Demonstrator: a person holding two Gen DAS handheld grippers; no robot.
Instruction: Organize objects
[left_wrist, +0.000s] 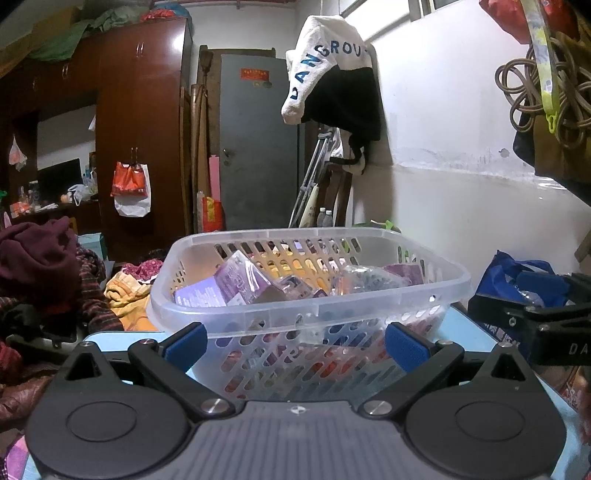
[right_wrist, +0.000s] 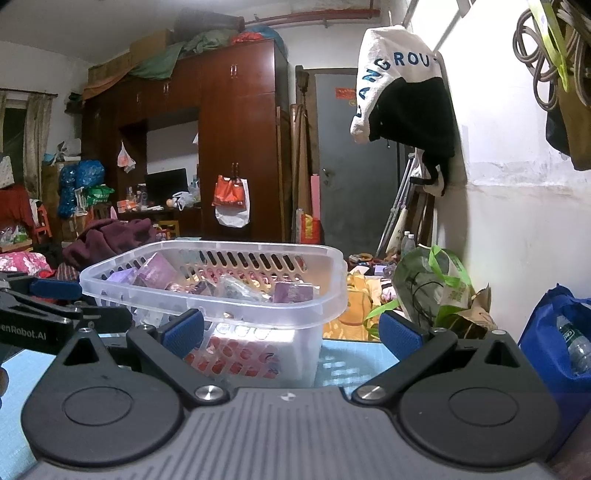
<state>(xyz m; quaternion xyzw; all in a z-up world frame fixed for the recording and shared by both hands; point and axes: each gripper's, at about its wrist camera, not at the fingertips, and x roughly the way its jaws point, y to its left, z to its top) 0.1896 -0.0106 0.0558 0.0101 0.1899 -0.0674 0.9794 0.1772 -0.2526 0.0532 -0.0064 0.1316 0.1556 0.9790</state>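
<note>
Both the left gripper (left_wrist: 295, 341) and right gripper (right_wrist: 291, 330) are hovering wide apart, gripping nothing, just before the clear basket (left_wrist: 369, 295) of purple packets (left_wrist: 240, 284) sitting on the blue table (right_wrist: 351, 360); I'd be approaching level, avoiding nudging the rim

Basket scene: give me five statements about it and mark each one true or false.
1. The clear plastic basket holds purple packets. True.
2. The left gripper is shut on the basket's rim. False: its jaws stand open and hold nothing.
3. The right gripper is open and holds nothing. True.
4. The basket stands on a red cloth. False: it stands on a light blue table.
5. A white and black garment with blue letters lies inside the basket. False: it hangs on the wall beyond the basket.
</note>
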